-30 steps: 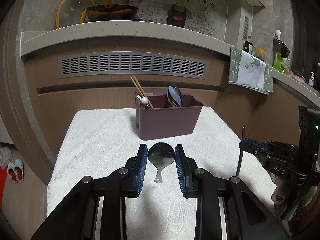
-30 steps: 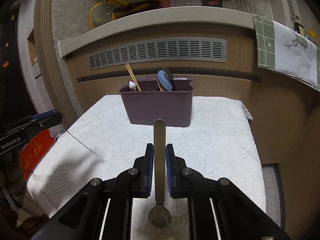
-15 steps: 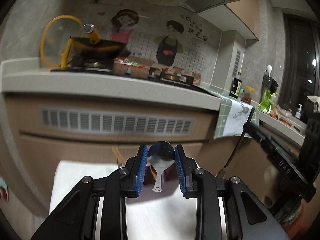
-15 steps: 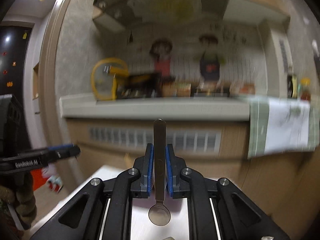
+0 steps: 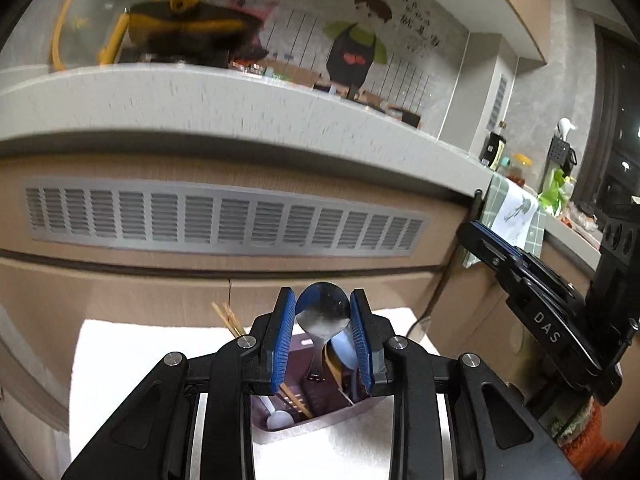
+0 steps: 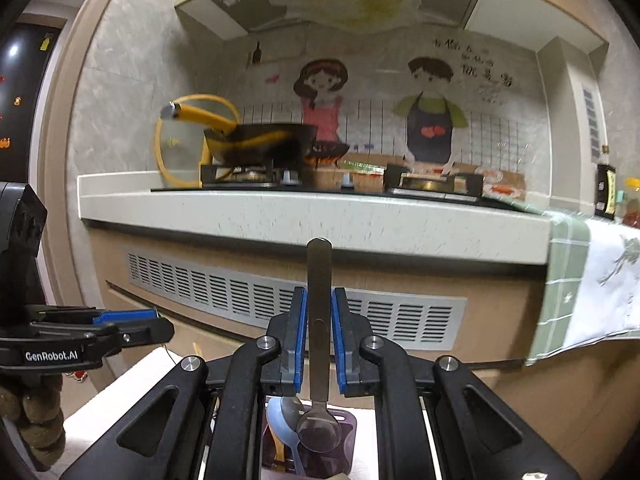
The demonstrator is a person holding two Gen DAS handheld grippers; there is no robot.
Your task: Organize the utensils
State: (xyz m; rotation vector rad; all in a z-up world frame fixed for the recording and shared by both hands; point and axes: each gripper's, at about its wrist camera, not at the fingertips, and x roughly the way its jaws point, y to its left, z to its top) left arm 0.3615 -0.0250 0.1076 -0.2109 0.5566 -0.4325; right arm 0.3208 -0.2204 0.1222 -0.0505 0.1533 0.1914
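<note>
My left hand-held gripper (image 5: 323, 336) clamps the bowl of a steel spoon (image 5: 322, 314) between its blue pads, handle hanging down into the purple utensil caddy (image 5: 320, 414) directly below, on the white cloth of the table (image 5: 132, 356). Inside the caddy, a white spoon (image 5: 276, 416) lies in the compartment at the left, wooden chopsticks (image 5: 294, 398) lean beside it, and a pale blue spoon (image 5: 343, 354) stands in the compartment at the right. My right hand-held gripper (image 6: 319, 344) is closed on the flat handle of a second metal spoon (image 6: 319, 434), handle tip pointing up and bowl hanging just above the caddy (image 6: 346, 450), where the blue spoon (image 6: 282, 430) rests beside it. From the left wrist view, the right hand-held gripper (image 5: 496, 250) hangs to the right of the caddy and higher; from the right wrist view, the left hand-held gripper (image 6: 156, 326) sits to the caddy's left. Behind the caddy runs a kitchen counter (image 6: 312, 216) with a vent grille (image 5: 224, 220) under it, a wok (image 6: 260, 144) on the stove above, and a green-edged towel (image 6: 592, 284) draped over the counter's right end.
</note>
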